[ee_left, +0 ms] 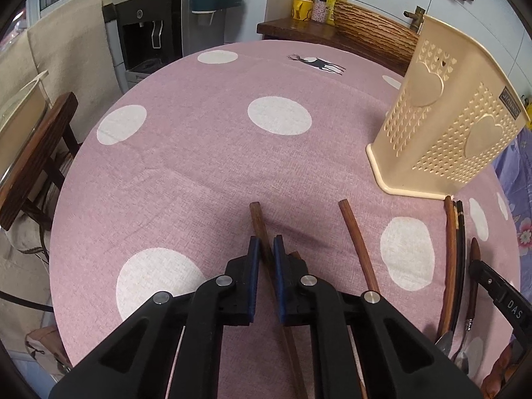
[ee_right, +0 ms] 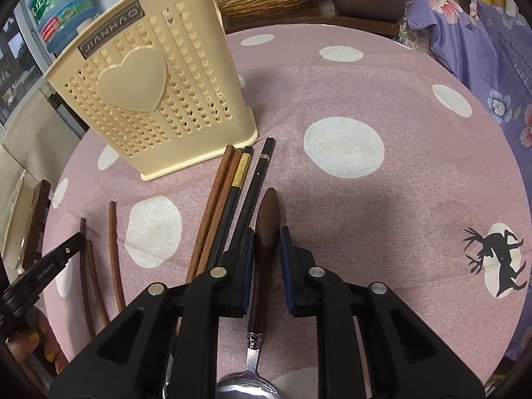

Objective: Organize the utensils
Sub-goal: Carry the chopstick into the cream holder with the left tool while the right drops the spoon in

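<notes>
A cream plastic utensil holder (ee_left: 442, 126) with heart cut-outs stands on the pink dotted tablecloth; it also shows in the right wrist view (ee_right: 143, 93). My left gripper (ee_left: 266, 244) straddles a brown wooden chopstick (ee_left: 257, 219), jaws close around it, pads just touching or nearly so. A second brown chopstick (ee_left: 357, 242) lies to its right. My right gripper (ee_right: 266, 236) straddles the dark wooden handle of a metal spoon (ee_right: 266, 232) lying on the cloth, with small gaps either side. Brown and black chopsticks (ee_right: 229, 199) lie left of it.
The table (ee_left: 206, 139) is round with a pink cloth. A wooden chair (ee_left: 36, 156) stands at its left edge. A woven basket (ee_left: 372, 30) and bottles sit on a side shelf behind. Purple floral fabric (ee_right: 482, 43) lies beyond the right edge.
</notes>
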